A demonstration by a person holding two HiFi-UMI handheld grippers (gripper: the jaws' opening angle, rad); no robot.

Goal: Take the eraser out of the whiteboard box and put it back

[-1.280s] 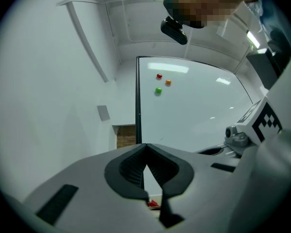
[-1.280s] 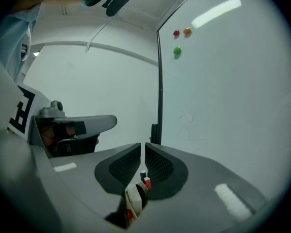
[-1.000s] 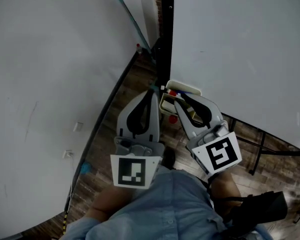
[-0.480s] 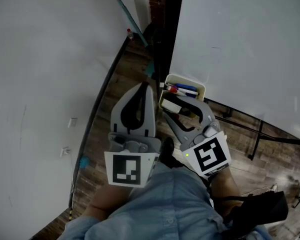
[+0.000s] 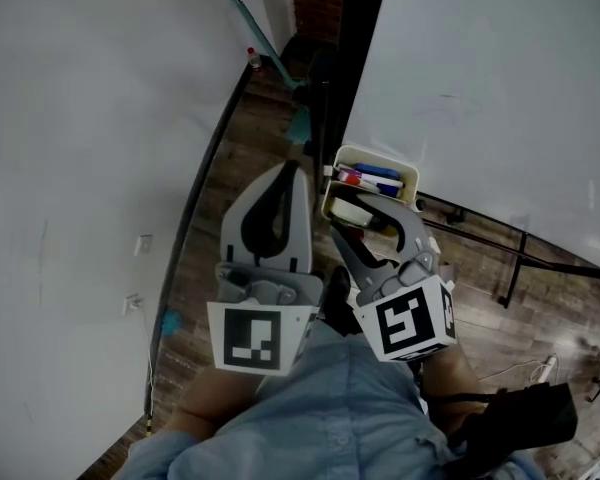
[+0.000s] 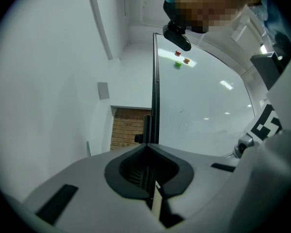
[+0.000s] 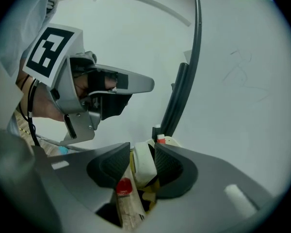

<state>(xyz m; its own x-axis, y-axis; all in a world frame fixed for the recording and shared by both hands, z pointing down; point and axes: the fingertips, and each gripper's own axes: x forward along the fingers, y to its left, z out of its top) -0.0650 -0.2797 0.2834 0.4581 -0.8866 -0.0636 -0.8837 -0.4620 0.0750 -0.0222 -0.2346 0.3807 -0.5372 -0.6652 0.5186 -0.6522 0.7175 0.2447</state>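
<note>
The cream whiteboard box (image 5: 411, 175) hangs at the lower left corner of the whiteboard (image 5: 500, 88). It holds markers (image 5: 376, 179) and the white eraser (image 5: 351, 212). My right gripper (image 5: 348, 218) points down into the box. Its jaws have just been opening, and the eraser (image 7: 144, 166) stands between them. The right pad lies close against it, and a gap shows at the left pad. My left gripper (image 5: 292, 167) hangs level beside the box, to its left. Its jaws are shut with nothing in them (image 6: 148, 147).
A black whiteboard post (image 5: 330, 98) rises just behind the box. A white wall (image 5: 80, 118) fills the left side. Wooden floor (image 5: 250, 148) lies below, with black stand legs (image 5: 510, 258) at the right. A red marker cap (image 7: 161, 140) shows past the eraser.
My right gripper has dropped to the box and its jaws have spread around the eraser. The left gripper has sunk slightly and stayed shut.
</note>
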